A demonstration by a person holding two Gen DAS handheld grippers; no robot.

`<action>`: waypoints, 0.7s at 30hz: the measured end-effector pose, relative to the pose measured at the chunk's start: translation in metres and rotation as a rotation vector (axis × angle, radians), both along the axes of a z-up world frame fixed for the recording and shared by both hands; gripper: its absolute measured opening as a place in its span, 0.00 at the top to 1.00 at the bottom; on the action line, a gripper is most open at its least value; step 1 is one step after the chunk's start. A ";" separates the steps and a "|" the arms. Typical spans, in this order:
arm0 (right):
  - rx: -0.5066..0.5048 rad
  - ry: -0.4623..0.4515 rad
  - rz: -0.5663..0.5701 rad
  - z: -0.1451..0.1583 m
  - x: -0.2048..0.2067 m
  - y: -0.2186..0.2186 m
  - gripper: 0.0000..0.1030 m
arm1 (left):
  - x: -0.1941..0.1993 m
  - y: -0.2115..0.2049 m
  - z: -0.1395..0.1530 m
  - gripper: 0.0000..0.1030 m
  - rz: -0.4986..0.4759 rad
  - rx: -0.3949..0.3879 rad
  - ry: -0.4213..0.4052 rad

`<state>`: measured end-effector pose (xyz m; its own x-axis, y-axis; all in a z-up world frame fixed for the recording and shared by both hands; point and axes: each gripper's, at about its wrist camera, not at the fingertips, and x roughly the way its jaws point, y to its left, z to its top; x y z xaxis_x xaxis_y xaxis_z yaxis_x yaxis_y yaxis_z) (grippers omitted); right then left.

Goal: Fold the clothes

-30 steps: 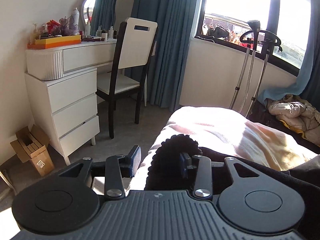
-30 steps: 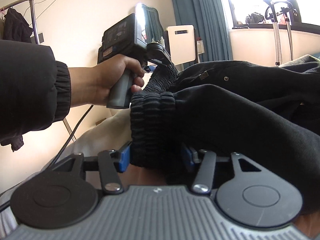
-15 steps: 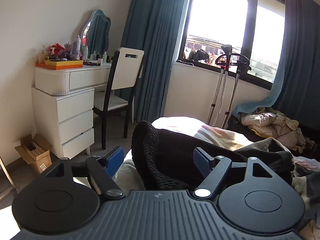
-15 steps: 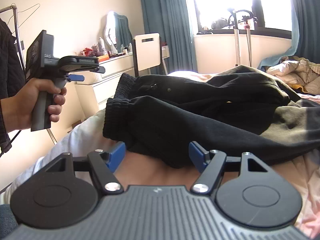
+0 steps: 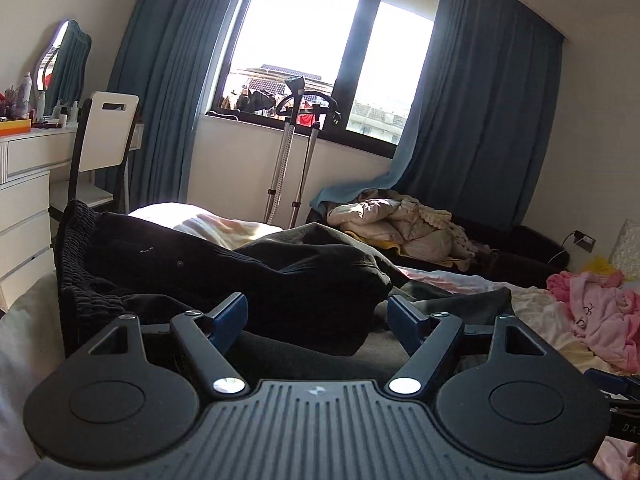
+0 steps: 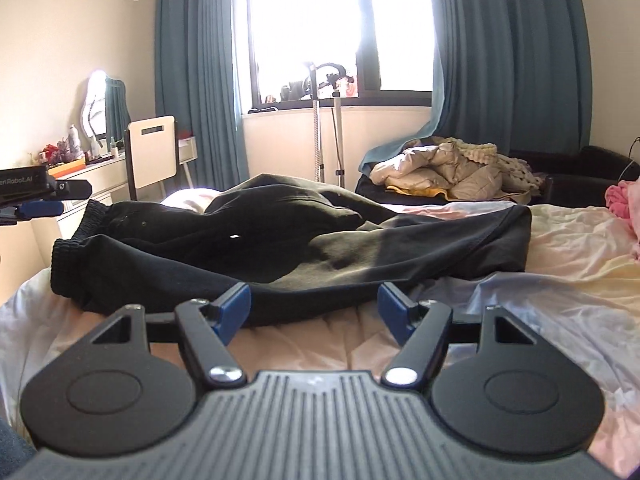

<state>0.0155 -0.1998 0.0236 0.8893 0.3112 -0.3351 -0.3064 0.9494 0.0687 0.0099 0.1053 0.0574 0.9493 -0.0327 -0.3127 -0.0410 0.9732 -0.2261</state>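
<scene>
A black pair of sweatpants (image 6: 248, 248) lies folded over on the bed, its ribbed waistband at the left; it also shows in the left wrist view (image 5: 224, 276). My left gripper (image 5: 318, 318) is open and empty, just above the near edge of the pants. My right gripper (image 6: 314, 310) is open and empty, a little short of the pants' near edge. The left gripper's body (image 6: 28, 196) shows at the left edge of the right wrist view.
The bed sheet (image 6: 560, 276) is pale pink and wrinkled. A pink garment (image 5: 596, 312) lies on the bed at the right. A pile of beige clothes (image 6: 452, 168) sits on a dark couch by the window. A white dresser (image 5: 24, 208), a chair (image 5: 106, 148) and a steamer stand (image 5: 296, 148) stand beyond the bed.
Both grippers have opened and let go of the pants' waistband, which now lies on the bed. Both have drawn back and swung to the right.
</scene>
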 end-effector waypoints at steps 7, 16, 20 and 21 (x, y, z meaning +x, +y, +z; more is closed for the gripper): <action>0.050 -0.039 -0.066 -0.014 0.012 -0.048 0.31 | 0.008 -0.046 -0.029 0.22 -0.011 0.043 -0.012; 0.090 -0.009 -0.058 -0.031 0.026 -0.055 0.29 | 0.015 -0.061 -0.067 0.22 -0.072 0.099 -0.005; 0.043 0.026 -0.076 -0.040 0.033 -0.050 0.29 | 0.019 -0.067 -0.071 0.22 -0.094 0.109 0.005; 0.037 0.029 -0.077 -0.042 0.034 -0.049 0.29 | 0.020 -0.067 -0.072 0.22 -0.098 0.106 0.007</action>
<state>0.0494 -0.2487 -0.0179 0.9010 0.2548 -0.3511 -0.2299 0.9668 0.1116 0.0298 0.0381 -0.0147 0.9409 -0.0914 -0.3262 0.0540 0.9911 -0.1220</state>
